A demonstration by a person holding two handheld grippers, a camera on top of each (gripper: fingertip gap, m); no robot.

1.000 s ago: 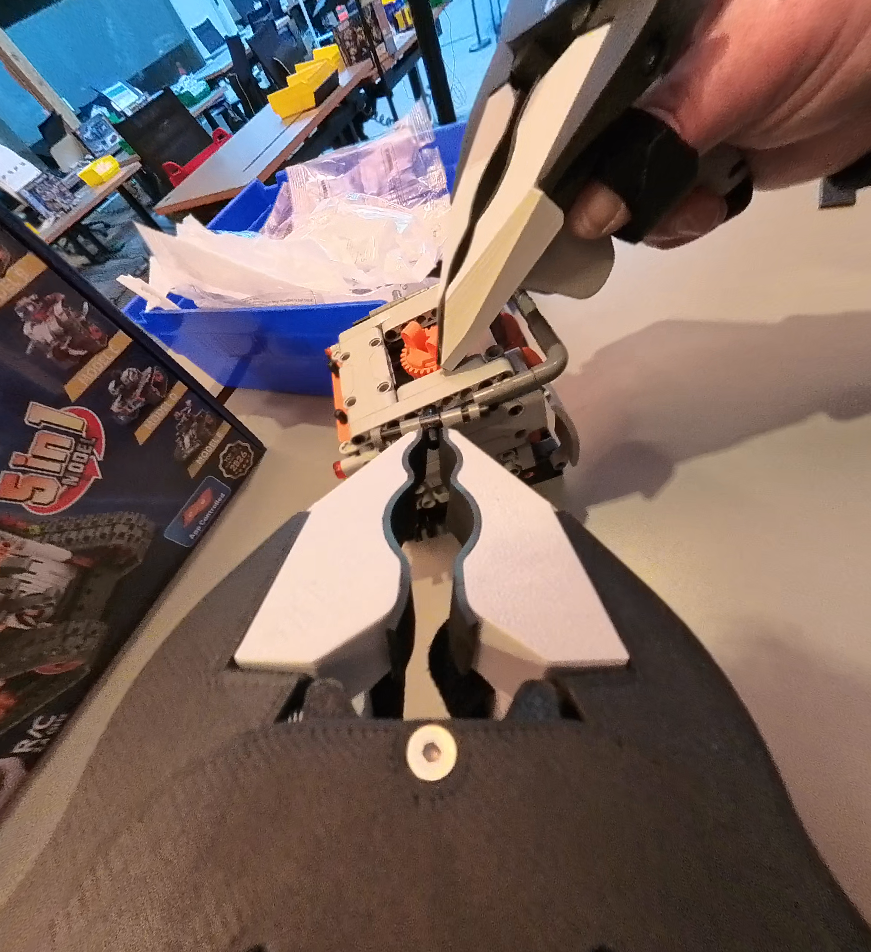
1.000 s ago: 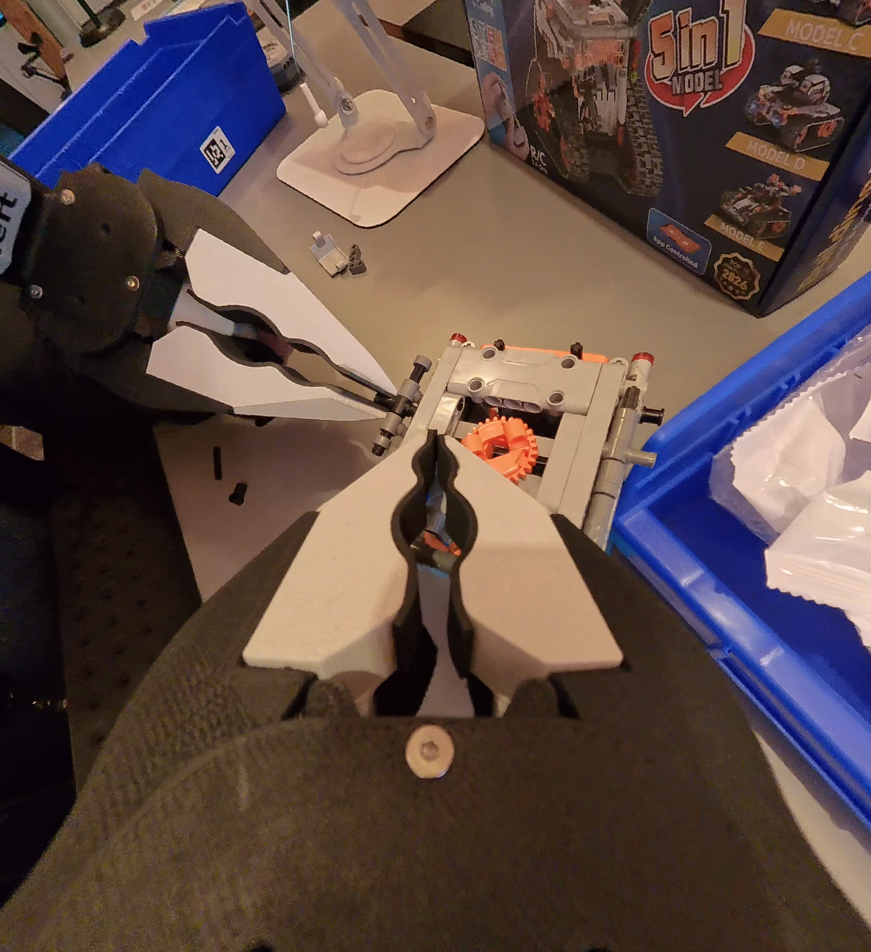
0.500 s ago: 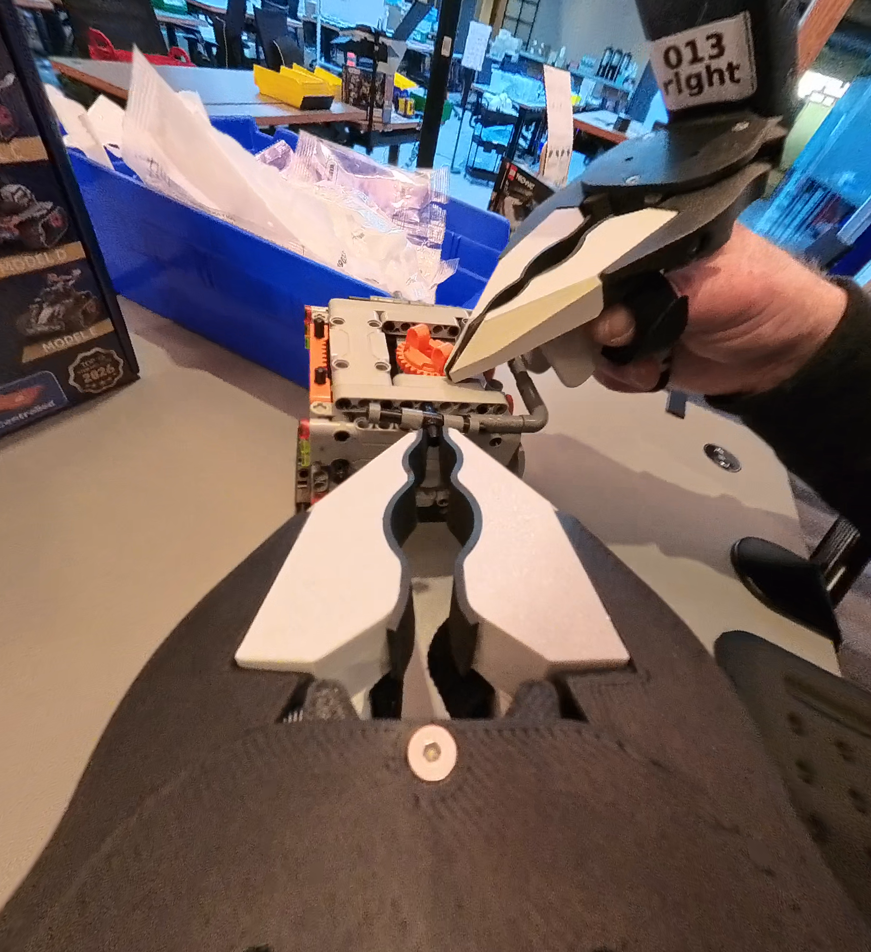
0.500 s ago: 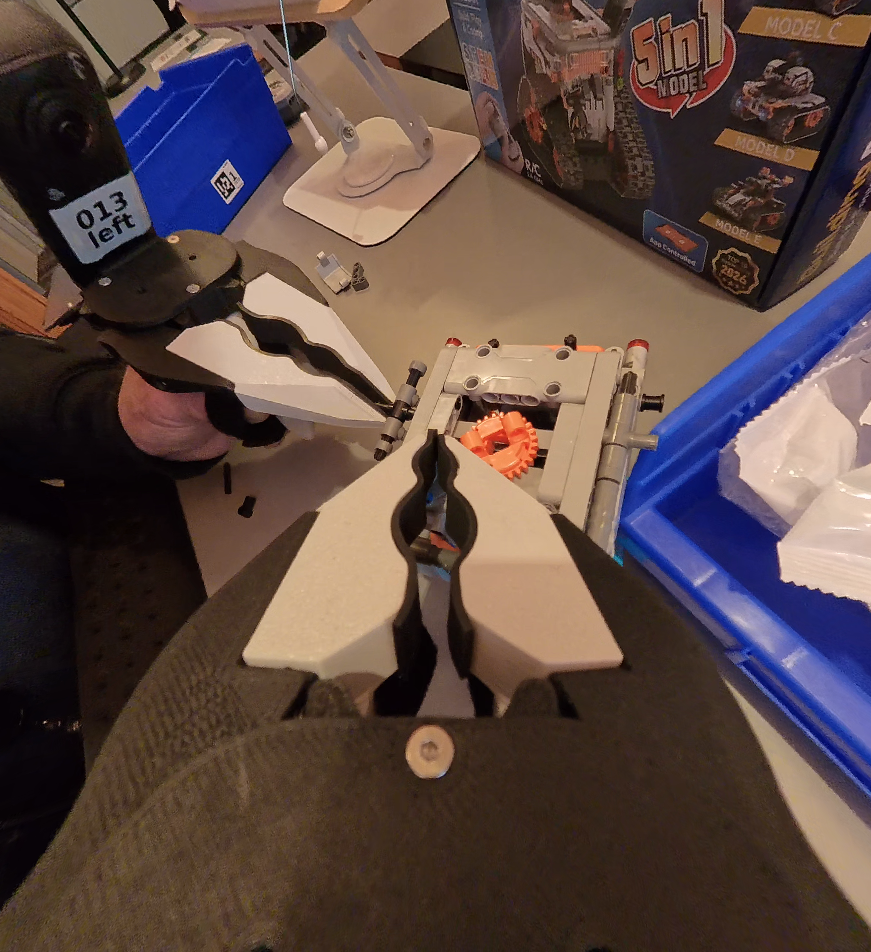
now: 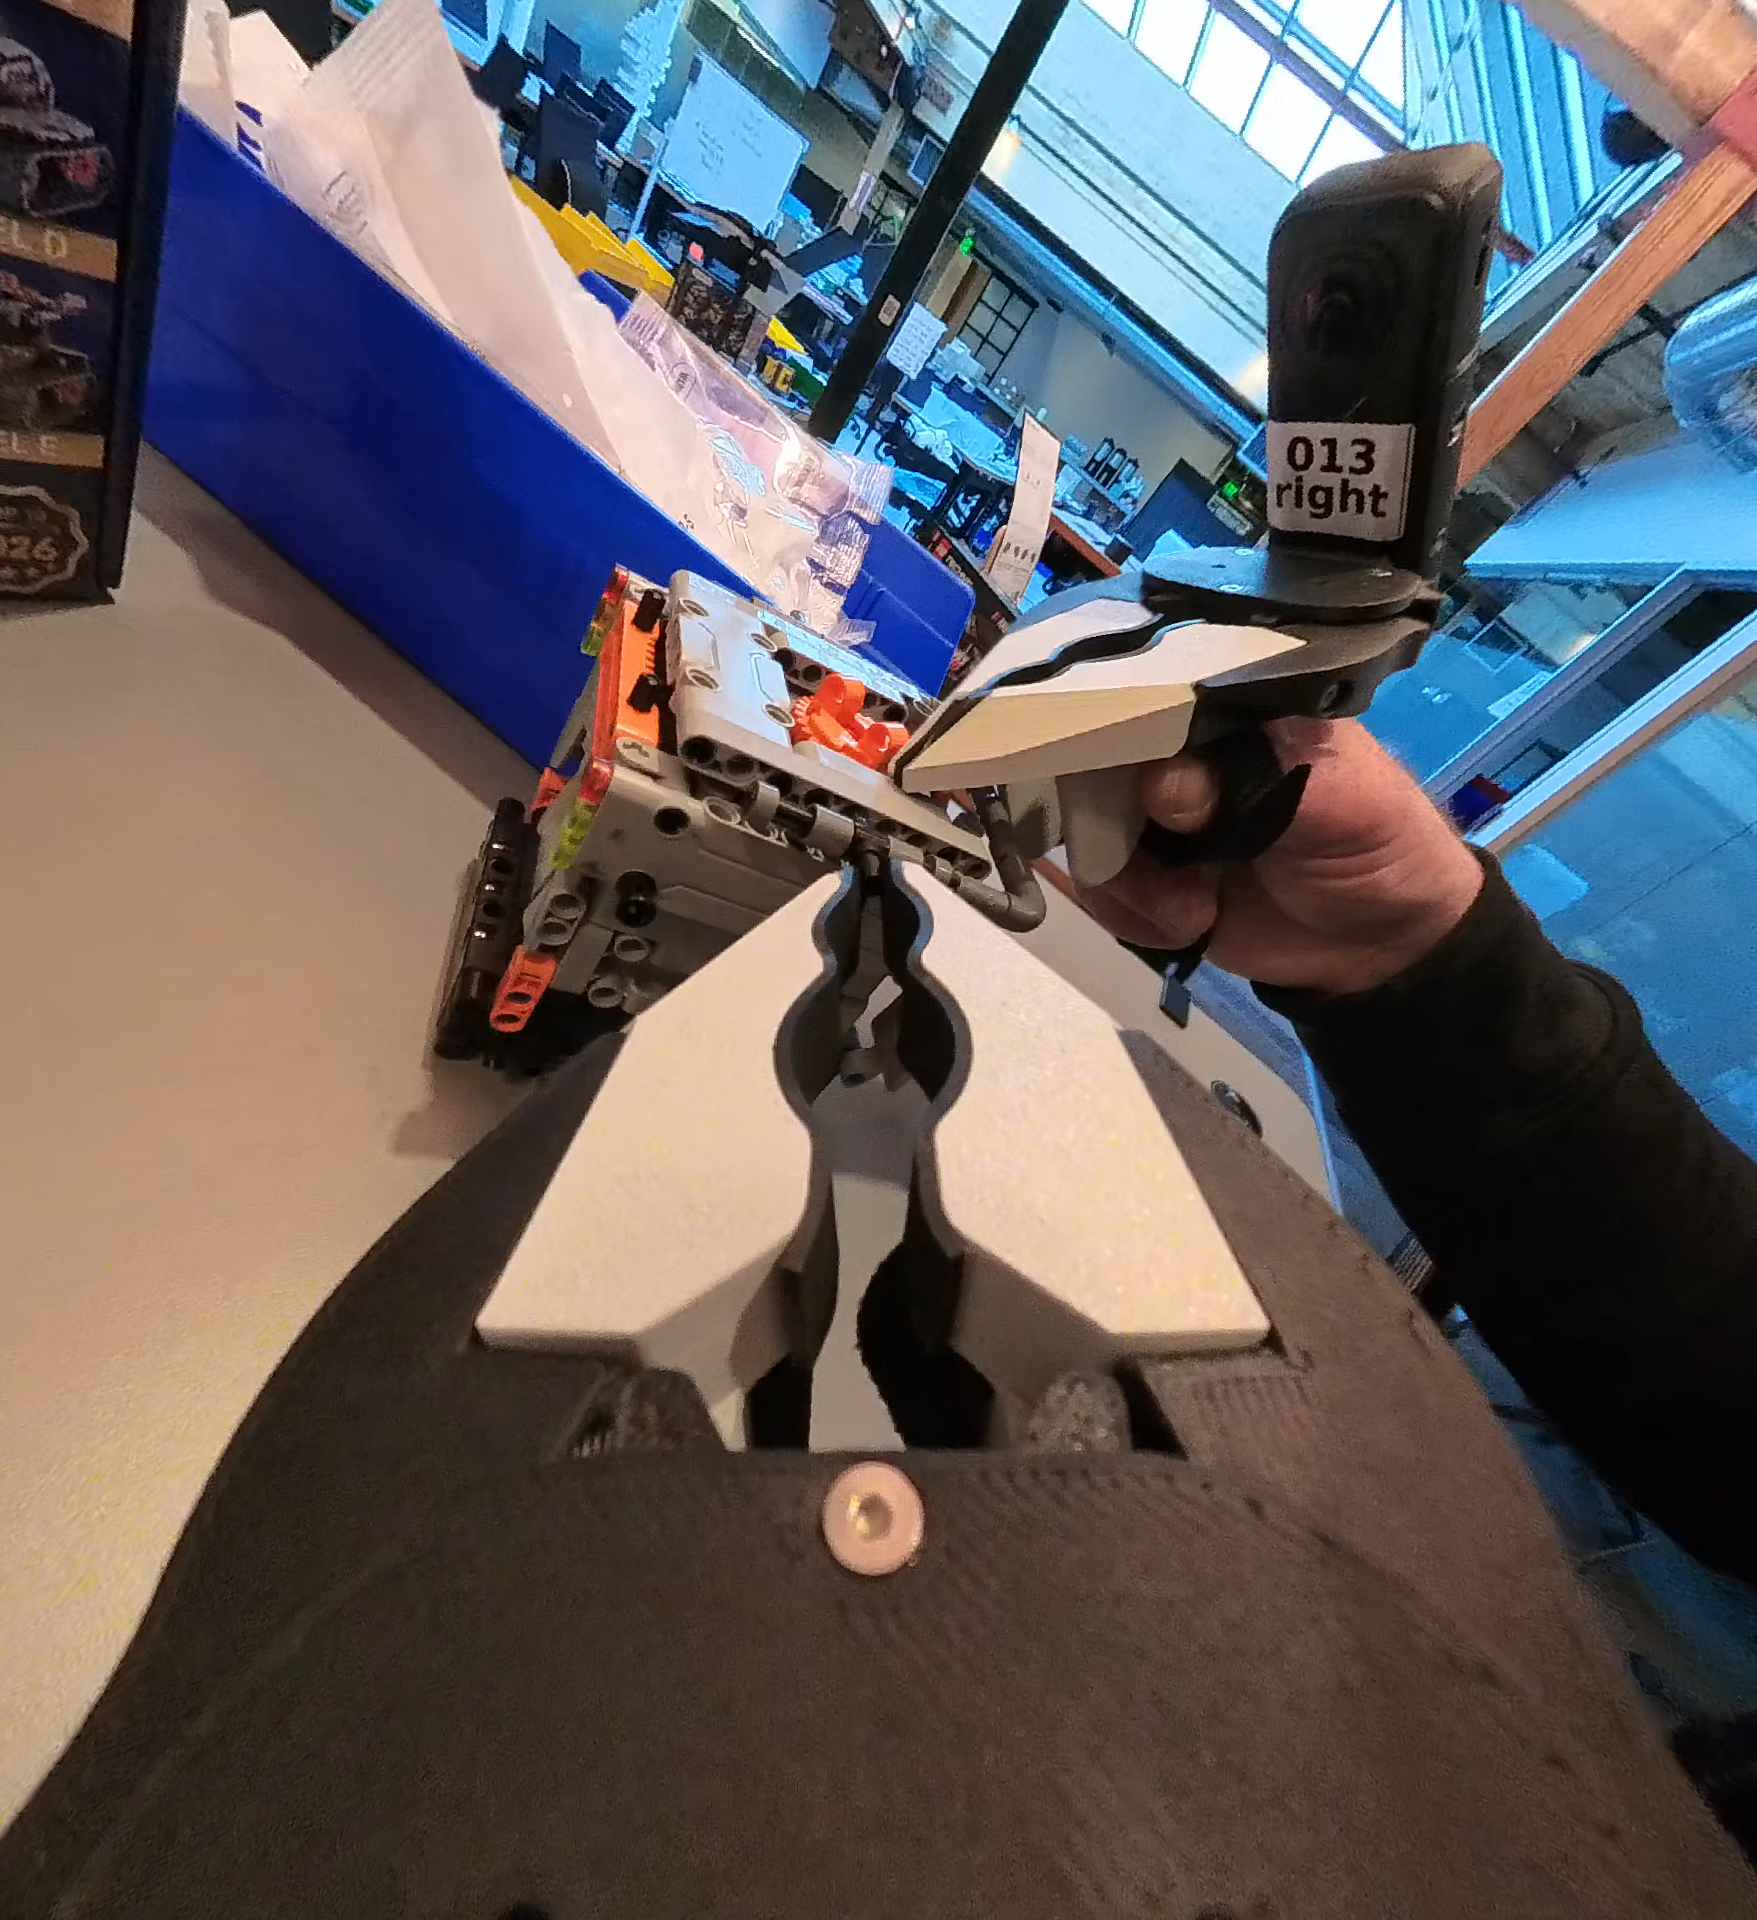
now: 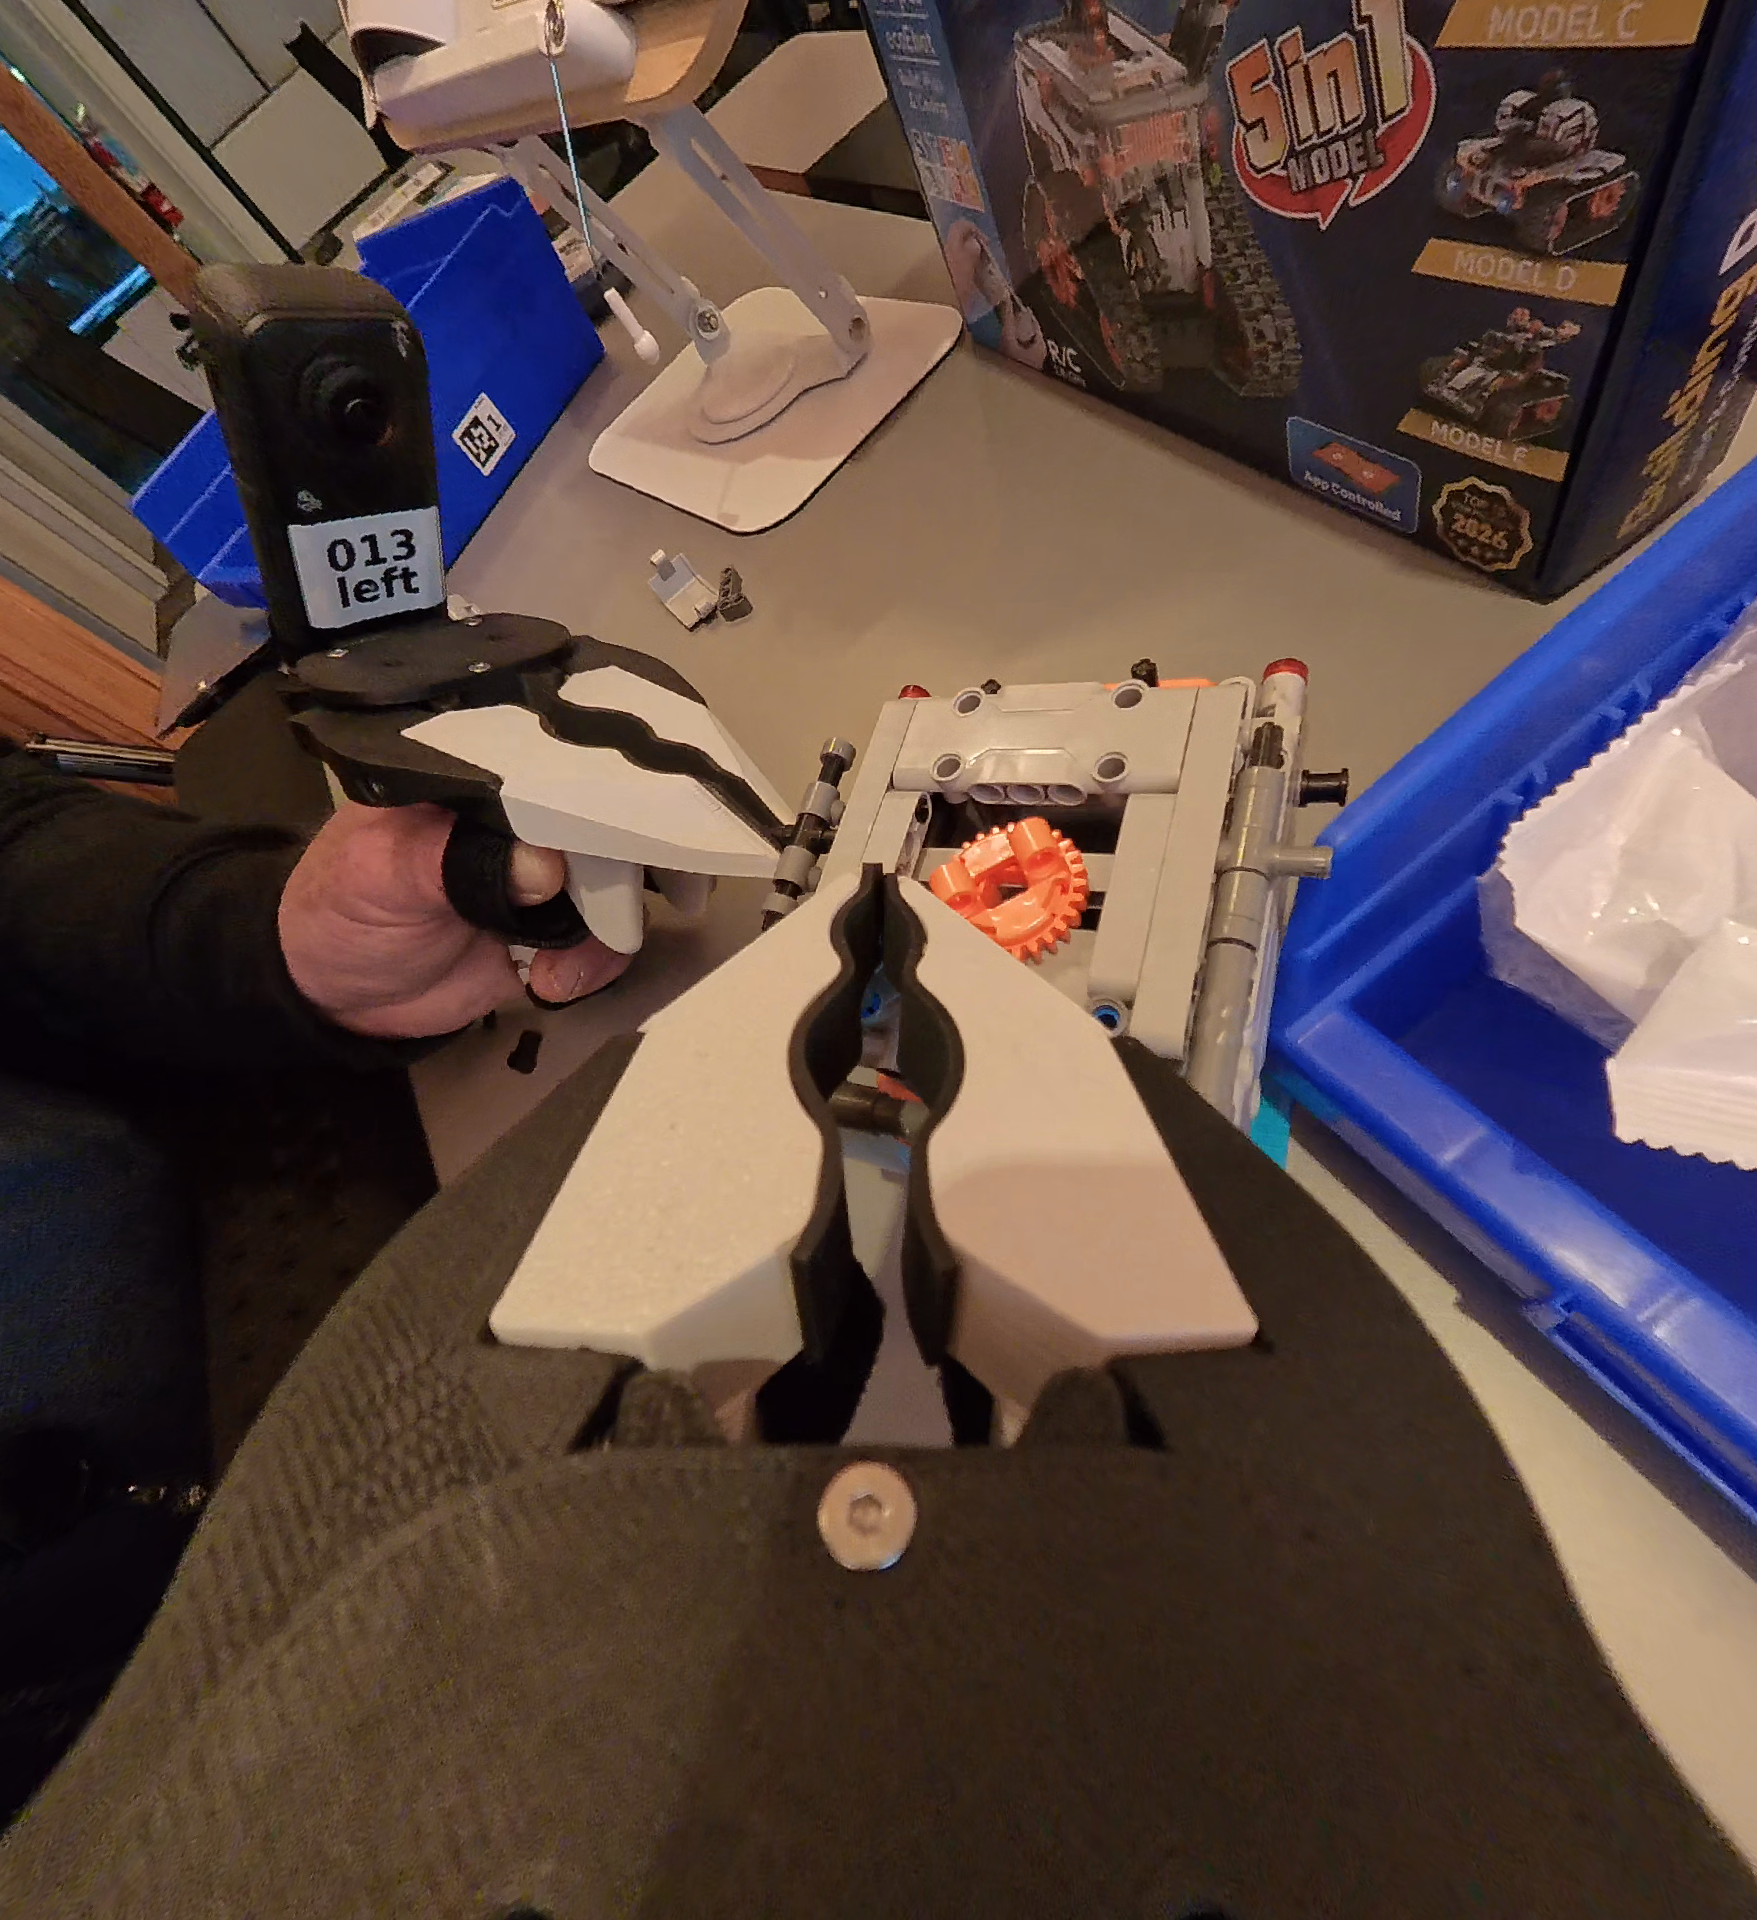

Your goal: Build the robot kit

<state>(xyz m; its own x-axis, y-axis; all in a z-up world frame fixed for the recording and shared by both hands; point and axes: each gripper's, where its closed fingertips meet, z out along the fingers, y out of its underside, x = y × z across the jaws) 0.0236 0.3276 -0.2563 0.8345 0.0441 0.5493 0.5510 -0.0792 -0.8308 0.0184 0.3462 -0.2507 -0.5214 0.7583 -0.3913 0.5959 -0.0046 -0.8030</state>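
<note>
The model (image 6: pixel 1061 831) sits on the table (image 6: pixel 957 540), with the bin (image 6: pixel 1476 1091) just to its right holding bags (image 6: pixel 1684 935). The box (image 6: pixel 1373 260) stands behind, the stand (image 6: pixel 749 416) behind-left.

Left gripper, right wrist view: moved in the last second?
Yes. The left gripper keeps its jaws on the axle at the brick model's left edge; its body has swung upright, toward the small blue bin.
</note>
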